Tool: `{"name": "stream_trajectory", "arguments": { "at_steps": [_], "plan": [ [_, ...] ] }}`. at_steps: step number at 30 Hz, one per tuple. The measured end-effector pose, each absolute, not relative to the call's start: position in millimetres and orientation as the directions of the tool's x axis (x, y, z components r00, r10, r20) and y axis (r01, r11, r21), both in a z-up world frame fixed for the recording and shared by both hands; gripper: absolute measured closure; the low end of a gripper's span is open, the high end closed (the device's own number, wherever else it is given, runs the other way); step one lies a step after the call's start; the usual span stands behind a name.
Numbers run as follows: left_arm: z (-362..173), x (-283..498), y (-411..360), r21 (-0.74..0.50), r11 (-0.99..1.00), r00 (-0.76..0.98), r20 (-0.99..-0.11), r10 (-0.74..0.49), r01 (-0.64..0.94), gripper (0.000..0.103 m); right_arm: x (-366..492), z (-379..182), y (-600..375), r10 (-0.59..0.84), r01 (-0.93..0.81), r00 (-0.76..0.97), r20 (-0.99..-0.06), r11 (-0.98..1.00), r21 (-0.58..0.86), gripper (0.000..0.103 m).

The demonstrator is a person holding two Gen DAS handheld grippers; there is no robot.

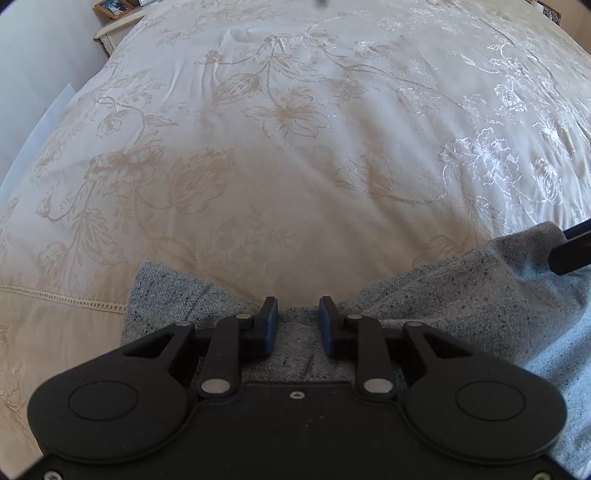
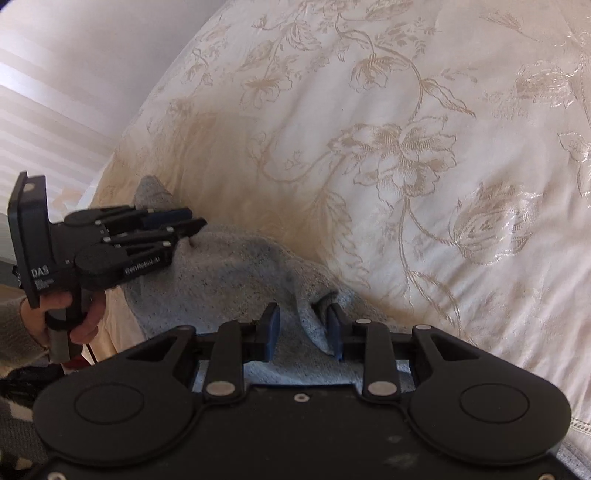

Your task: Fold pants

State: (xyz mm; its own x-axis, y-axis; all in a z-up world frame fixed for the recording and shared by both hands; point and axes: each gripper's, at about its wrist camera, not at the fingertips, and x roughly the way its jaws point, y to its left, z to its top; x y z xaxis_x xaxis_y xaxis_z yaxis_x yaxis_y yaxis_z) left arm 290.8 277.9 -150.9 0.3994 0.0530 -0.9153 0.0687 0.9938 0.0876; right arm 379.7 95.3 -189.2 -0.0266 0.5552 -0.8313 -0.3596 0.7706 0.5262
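Left wrist view. Nearest the camera is the left gripper (image 1: 297, 314), at 6 o'clock in the frame. Its two blue-padded fingers (image 1: 271, 319) stand apart with grey cloth running between them; the cloth does not appear pressed by either pad, so the tool reads as spread over the fabric, not pinching it. The pants (image 1: 461, 299), one grey speckled garment, lie along the near edge of the bedspread (image 1: 295, 147), running from 7 o'clock to 3 o'clock. A dark bar of the right gripper (image 1: 570, 254) enters at 3 o'clock, touching the cloth. One picture frame (image 1: 112, 7) stands on a bedside table (image 1: 118, 27) at 11 o'clock.

Right wrist view. Nearest is the right gripper (image 2: 303, 321) at 6 o'clock, fingers spread, a raised ridge of the pants (image 2: 240, 273) standing between them, nearer the right-hand pad. At 9 o'clock the left gripper (image 2: 192, 225) is seen side on, its tips at a pulled-up peak of cloth; whether it pinches cannot be told from here. One hand (image 2: 74, 314) holds its handle.

Judgement: the step in hand is taking hold of the garment's near edge with both tools. The next move calls for closing each tool on its ridge, then carrying the edge across evenly.

Count: two grippers, one pair of pants, one bedspread.
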Motion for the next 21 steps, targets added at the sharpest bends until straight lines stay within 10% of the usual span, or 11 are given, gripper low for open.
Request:
{"name": "stream_trajectory", "arguments": {
  "at_steps": [21],
  "plan": [
    [-153, 293, 279, 0.080, 0.994, 0.399, -0.916, 0.046, 0.069, 0.068, 400, -221, 85, 0.623, -0.110, 0.017, -0.782, 0.779, 0.618, 0.071]
  ]
}}
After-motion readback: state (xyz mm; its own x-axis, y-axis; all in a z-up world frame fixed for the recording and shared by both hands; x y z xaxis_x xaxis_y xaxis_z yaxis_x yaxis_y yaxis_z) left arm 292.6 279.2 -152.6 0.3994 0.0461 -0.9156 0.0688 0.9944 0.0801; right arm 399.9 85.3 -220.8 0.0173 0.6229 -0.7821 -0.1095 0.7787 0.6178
